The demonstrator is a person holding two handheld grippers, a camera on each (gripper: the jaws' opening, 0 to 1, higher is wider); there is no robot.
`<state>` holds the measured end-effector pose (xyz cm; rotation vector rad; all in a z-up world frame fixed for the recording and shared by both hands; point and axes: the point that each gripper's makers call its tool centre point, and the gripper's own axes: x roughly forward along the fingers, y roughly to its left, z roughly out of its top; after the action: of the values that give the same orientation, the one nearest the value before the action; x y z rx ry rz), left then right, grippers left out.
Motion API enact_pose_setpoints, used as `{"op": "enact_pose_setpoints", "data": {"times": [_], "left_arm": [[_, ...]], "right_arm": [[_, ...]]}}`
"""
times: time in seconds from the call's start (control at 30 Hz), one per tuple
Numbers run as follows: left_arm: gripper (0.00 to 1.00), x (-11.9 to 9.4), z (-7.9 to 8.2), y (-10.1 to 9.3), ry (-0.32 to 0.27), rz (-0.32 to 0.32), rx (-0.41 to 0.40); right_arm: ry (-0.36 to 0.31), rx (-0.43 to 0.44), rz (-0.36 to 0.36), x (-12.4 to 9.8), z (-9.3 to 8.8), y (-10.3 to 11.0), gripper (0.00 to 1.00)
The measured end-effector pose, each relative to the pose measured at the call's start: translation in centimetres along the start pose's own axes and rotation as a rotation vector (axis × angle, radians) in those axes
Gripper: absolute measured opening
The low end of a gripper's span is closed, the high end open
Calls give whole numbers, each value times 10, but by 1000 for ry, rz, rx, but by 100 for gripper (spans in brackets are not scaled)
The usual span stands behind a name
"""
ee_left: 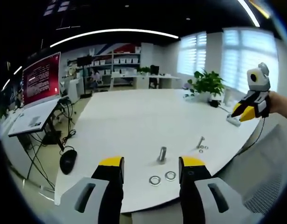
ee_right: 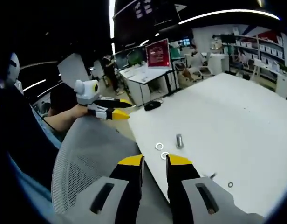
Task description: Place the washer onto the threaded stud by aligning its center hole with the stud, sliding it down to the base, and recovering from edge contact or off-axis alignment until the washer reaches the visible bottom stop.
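A short metal threaded stud (ee_left: 161, 155) stands upright near the white table's front edge. Two loose washers (ee_left: 155, 180) (ee_left: 170, 175) lie flat just in front of it. My left gripper (ee_left: 151, 164) hangs open in front of the table edge, empty, with its jaws either side of the washers in the view. My right gripper (ee_left: 243, 112) is held off the table's right side. In the right gripper view the stud (ee_right: 179, 140) and the washers (ee_right: 159, 146) (ee_right: 164, 155) lie ahead of my right gripper (ee_right: 155, 161), whose jaws stand a narrow gap apart and empty. My left gripper (ee_right: 121, 108) shows at the left.
A bolt (ee_left: 200, 142) with small washers (ee_left: 204, 148) lies to the right of the stud. A potted plant (ee_left: 206, 84) stands at the table's far side. A grey mesh chair back (ee_right: 87, 158) sits close to the table edge. A desk with a red screen (ee_left: 41, 77) and a mouse (ee_left: 68, 160) stands at left.
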<state>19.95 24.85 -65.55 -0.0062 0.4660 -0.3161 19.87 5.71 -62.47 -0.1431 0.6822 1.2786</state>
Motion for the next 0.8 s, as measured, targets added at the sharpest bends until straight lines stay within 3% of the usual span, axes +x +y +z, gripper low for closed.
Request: {"op": "enact_pose_setpoints", "data": {"times": [0.17,0.23,0.3,0.37,0.43,0.47,0.6,0.8], "left_arm": [[44,2,-5,-2,32,-9,7],[44,2,-6,-2,39,-7,6],[43,2,-4,-1,25,-5,-8],[42,1,-2,0,10,-4,-30],[42,2,-6,1,35,-3,-26],[42,3,-8,0,45,-5,-19],[42,3,-11,-2,63,-12,-15],[41,2,-10,-1,56,-8,-21]], "right_arm": [[36,-17,35,17,6,3,21],[94,-70,35,26,2,-3,21],[119,-64,39,37,3,-5,21],[169,-130,32,47,-1,-10,21],[220,-188,14,53,-5,-15,21],[225,-246,23,60,-4,-16,21],[224,-239,37,83,4,-18,20],[302,-310,69,108,-1,-16,21]]}}
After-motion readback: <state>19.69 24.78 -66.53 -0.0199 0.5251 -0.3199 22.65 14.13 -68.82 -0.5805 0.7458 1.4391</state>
